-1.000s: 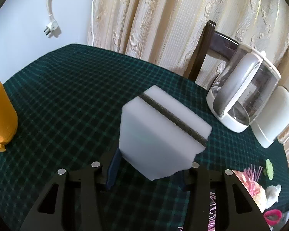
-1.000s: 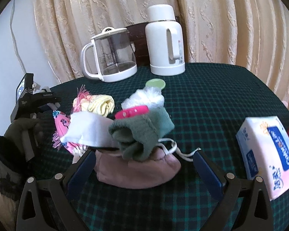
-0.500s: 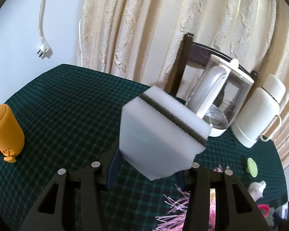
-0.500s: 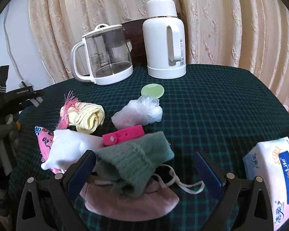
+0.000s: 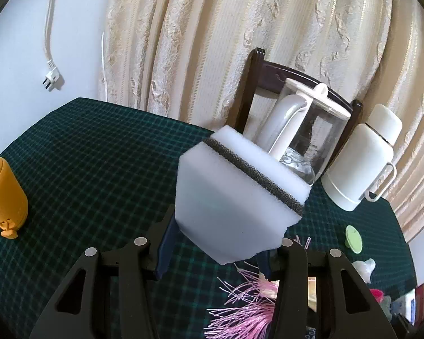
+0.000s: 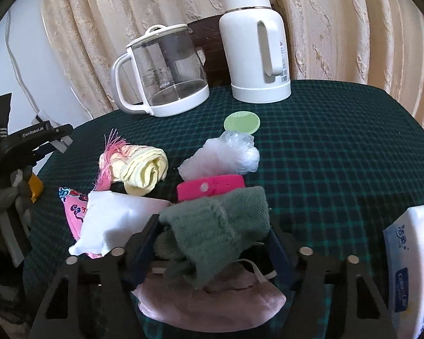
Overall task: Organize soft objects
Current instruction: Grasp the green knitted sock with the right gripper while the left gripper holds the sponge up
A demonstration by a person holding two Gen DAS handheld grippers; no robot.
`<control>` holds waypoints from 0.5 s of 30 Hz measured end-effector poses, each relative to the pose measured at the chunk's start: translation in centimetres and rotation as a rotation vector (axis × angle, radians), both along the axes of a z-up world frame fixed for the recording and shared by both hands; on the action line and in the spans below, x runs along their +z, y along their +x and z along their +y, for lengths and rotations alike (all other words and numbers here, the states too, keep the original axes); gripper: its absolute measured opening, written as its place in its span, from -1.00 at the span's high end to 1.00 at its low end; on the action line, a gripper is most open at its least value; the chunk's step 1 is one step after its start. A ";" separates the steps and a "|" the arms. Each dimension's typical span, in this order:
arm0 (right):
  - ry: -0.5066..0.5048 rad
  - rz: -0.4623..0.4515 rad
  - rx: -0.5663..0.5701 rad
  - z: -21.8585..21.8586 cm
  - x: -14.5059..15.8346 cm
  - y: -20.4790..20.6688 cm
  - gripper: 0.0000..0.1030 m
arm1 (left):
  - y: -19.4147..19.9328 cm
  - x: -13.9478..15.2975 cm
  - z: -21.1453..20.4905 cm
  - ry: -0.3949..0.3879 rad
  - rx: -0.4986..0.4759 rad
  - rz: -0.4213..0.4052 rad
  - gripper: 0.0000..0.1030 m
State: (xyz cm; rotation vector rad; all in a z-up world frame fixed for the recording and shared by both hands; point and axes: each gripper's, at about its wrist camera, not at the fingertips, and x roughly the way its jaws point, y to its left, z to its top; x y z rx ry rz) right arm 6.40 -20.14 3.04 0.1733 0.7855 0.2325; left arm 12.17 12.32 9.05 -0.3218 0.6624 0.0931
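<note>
left gripper [image 5: 216,243]: my left jaws are clamped on a white sponge [image 5: 234,195] with a dark foam band, lifted clear of the table [image 5: 84,152] and tilted; the blue pads press its lower sides.
right gripper [image 6: 212,243]: my right jaws are closing around a green knitted cloth [image 6: 220,226]; it sits between the blue pads, and the left pad looks to be against it, but i cannot tell if the right one is.
left view only: an orange cylinder [image 5: 4,195] at the table's left edge, a white plug [image 5: 52,77] hanging on the wall, and pink fringe [image 5: 246,308] just below my fingers.
right view only: the heap of soft things. under the green cloth lies a pink face mask [image 6: 212,302] with white loops; beside it a white pouch [image 6: 113,223] over patterned pink fabric, a pink strap [image 6: 212,186], a yellow rolled cloth [image 6: 144,166], crumpled clear plastic [image 6: 226,155], and a tissue pack [image 6: 412,268] at far right.
seen by both: glass kettle [image 6: 166,76], white thermos [image 6: 254,42], green round scrubber [image 6: 241,123], chair and cream curtain behind.
cross-sight: the right view catches my left gripper's black body at its left edge, held in a gloved hand [image 6: 2,206]; the sponge itself is out of that frame.
</note>
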 end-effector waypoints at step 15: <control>0.070 -0.072 -0.042 -1.4 2.7 -2.8 -0.05 | -1.3 1.7 -0.8 -0.012 -0.036 -0.039 0.04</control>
